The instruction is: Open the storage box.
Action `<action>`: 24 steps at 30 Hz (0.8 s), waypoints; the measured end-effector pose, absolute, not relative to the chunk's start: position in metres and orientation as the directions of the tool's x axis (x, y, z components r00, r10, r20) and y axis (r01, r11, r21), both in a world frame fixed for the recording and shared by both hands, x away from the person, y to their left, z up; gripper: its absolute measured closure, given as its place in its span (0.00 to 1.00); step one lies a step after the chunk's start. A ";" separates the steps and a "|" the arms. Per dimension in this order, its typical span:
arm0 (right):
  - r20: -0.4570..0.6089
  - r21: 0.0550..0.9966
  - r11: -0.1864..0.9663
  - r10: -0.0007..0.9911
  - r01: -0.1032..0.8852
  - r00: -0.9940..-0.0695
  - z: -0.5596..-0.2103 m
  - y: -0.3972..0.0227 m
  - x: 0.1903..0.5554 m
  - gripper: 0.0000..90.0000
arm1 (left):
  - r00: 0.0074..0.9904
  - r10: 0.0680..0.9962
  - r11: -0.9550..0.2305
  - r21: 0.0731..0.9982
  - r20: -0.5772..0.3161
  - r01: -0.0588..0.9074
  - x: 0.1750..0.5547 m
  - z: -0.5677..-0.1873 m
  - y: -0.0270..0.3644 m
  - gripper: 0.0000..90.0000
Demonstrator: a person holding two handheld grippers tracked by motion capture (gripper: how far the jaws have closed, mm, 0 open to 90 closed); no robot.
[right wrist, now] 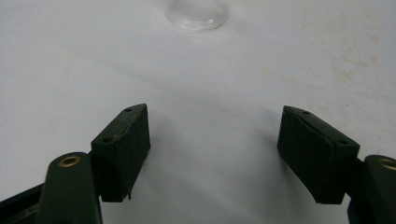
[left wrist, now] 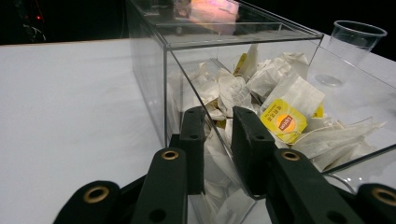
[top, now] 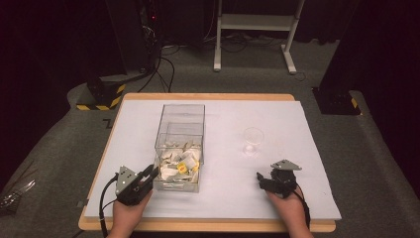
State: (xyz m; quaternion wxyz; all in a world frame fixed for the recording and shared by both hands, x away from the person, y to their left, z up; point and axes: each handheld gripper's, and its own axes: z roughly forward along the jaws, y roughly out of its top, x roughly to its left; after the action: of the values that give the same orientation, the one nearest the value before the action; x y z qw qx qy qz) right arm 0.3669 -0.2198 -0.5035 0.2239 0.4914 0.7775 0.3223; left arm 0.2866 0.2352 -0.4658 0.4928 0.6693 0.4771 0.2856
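High view frames a white-covered desk [top: 223, 198] on which a clear acrylic box [top: 180, 144] of tea bags [top: 178, 166] stands left of centre, with a clear plastic cup [top: 253, 140] well apart to its right. The left gripper [top: 151, 172] is seen at the box's near left corner; in the left gripper view its jaws are drawn narrow onto the box's near wall [left wrist: 219, 154], one pad outside and one inside, apparently so that the box is steadied or shifted for access to the bags. A yellow tag [left wrist: 283, 122] on one bag [left wrist: 299, 100] carries a red Lipton mark; smaller print above it cannot be read. The right gripper [top: 265, 178] rests at the near right of the desk, its jaws held wide over bare surface with nothing between them, the cup's base [right wrist: 198, 11] lying farther ahead, probably in readiness.
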 end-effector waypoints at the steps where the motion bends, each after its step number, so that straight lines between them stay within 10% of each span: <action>1: -0.031 0.721 0.309 0.909 0.620 -0.417 -0.504 -0.220 0.367 0.28 | 0.381 0.921 -0.058 0.933 -0.089 0.356 0.286 -0.466 0.235 0.83; 24: -0.031 0.722 0.309 0.908 0.620 -0.417 -0.504 -0.220 0.367 0.28 | 0.380 0.920 -0.051 0.933 -0.095 0.357 0.270 -0.466 0.235 0.83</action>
State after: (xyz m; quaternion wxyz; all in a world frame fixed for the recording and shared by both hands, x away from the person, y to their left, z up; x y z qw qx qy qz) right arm 0.3669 -0.2198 -0.5035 0.2238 0.4913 0.7775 0.3226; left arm 0.2697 0.2350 -0.4663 0.4953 0.6668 0.4788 0.2842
